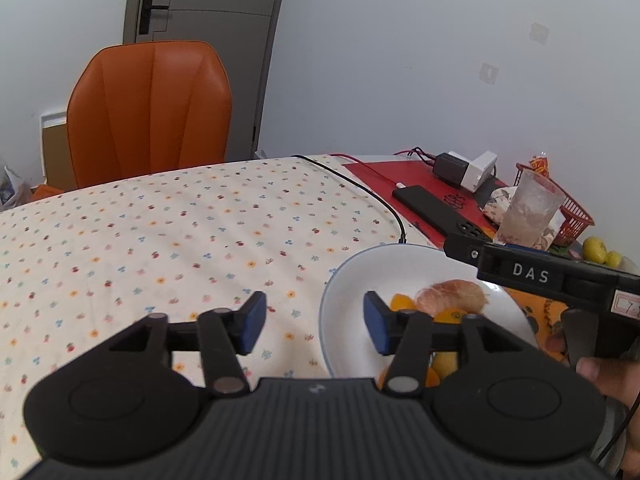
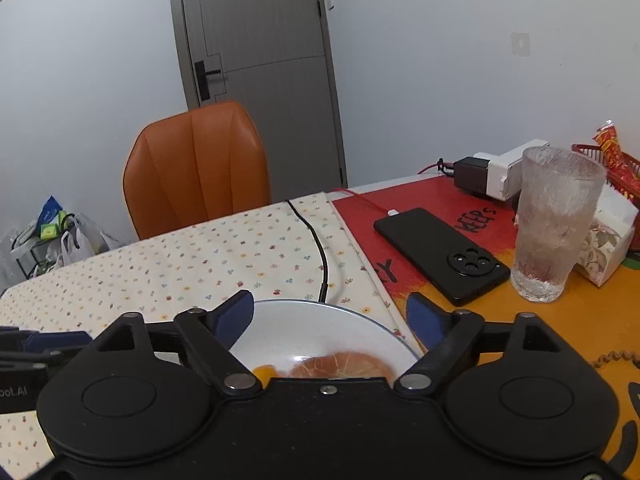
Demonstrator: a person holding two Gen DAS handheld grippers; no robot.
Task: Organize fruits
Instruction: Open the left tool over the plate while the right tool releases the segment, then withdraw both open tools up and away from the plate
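Observation:
A white plate [image 1: 360, 272] rests on the flowered tablecloth and holds a peeled pinkish citrus piece [image 1: 450, 296] and small orange fruits [image 1: 402, 302]. My left gripper [image 1: 315, 324] stands open over the plate's left rim, nothing between its blue pads. My right gripper [image 2: 330, 316] is open above the same plate [image 2: 304, 320], with the citrus piece [image 2: 340, 364] and one small orange fruit [image 2: 264, 372] just below its housing. Its black side [image 1: 528, 274], held by a hand, crosses the plate's right side in the left wrist view. Two yellow fruits [image 1: 596, 250] lie far right.
A frosted glass [image 2: 556, 224], a black phone [image 2: 440, 252] on a charging cable, a charger block [image 2: 488, 176] and a red basket [image 1: 568, 212] crowd the red-and-orange mat on the right. A black cable [image 2: 316, 244] runs to the plate. An orange chair [image 1: 150, 112] stands behind the table.

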